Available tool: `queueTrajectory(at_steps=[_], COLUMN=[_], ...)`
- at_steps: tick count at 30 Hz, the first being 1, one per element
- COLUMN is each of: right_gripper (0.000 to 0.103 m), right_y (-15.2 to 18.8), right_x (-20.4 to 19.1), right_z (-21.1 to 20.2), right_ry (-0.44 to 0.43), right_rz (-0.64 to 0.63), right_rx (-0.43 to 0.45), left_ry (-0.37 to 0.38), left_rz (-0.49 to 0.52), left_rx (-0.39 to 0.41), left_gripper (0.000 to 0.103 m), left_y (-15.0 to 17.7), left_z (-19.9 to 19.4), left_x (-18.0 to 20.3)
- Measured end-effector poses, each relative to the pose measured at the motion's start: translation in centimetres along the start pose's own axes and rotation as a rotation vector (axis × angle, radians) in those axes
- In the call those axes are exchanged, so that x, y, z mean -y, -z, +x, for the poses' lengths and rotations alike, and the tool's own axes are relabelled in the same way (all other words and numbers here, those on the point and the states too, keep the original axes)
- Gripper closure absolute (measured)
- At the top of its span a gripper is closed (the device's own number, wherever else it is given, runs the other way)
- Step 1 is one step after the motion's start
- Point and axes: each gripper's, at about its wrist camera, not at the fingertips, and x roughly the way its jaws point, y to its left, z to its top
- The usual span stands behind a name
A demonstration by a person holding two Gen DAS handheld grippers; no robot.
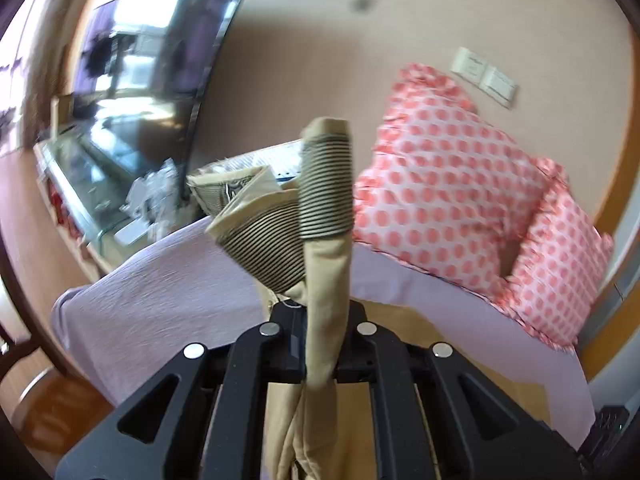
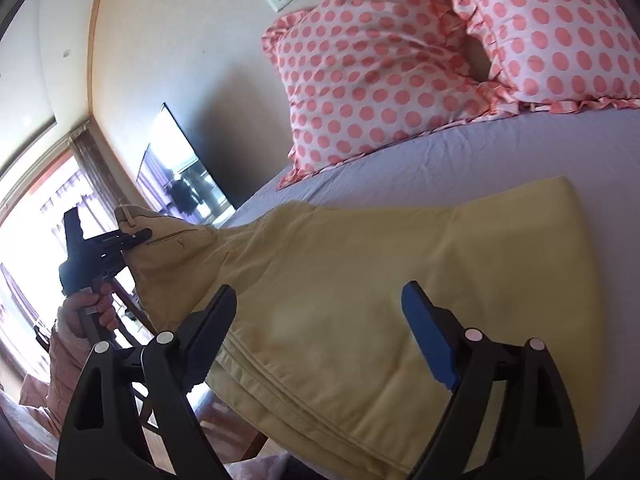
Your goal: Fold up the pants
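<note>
Left gripper (image 1: pixel 320 344) clenches the khaki pants (image 2: pixel 380 280) at their striped-lined waistband — right gripper (image 2: pixel 320 320) gapes released over soft cotton, polka-dot pillows (image 2: pixel 380 80) at one o'clock.

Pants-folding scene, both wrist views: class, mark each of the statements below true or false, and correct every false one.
1. The left gripper is shut on the pants at the waistband. True.
2. The right gripper is clamped on the pants. False: its jaws stand open above the cloth.
3. Two polka-dot pillows lie at the head of the bed. True.
4. The pants are dark blue. False: they are pale khaki.
5. The pants lie wholly flat on the bed. False: the waistband end is lifted off the edge.
</note>
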Motion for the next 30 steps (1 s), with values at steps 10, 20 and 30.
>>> queueTrajectory(at_steps=[10, 20, 30], right_gripper=[0.014, 0.014, 0.043], right_y=[-1.1, -2.1, -3.0], right_x=[8.1, 11.4, 11.6], right_z=[-9.6, -9.9, -3.0], right_ry=[0.215, 0.121, 0.154], right_rz=[0.230, 0.341, 0.279], right_rx=[0.221, 0.157, -0.106], left_ry=[0.568, 0.628, 0.358], left_rz=[0.579, 0.779, 0.353], left_rx=[-0.283, -0.424, -0.392], left_gripper=[0.096, 0.077, 0.051], left_y=[12.7, 19.7, 9.2], left_z=[1.7, 1.8, 6.2], left_x=[25.6, 27.2, 13.5])
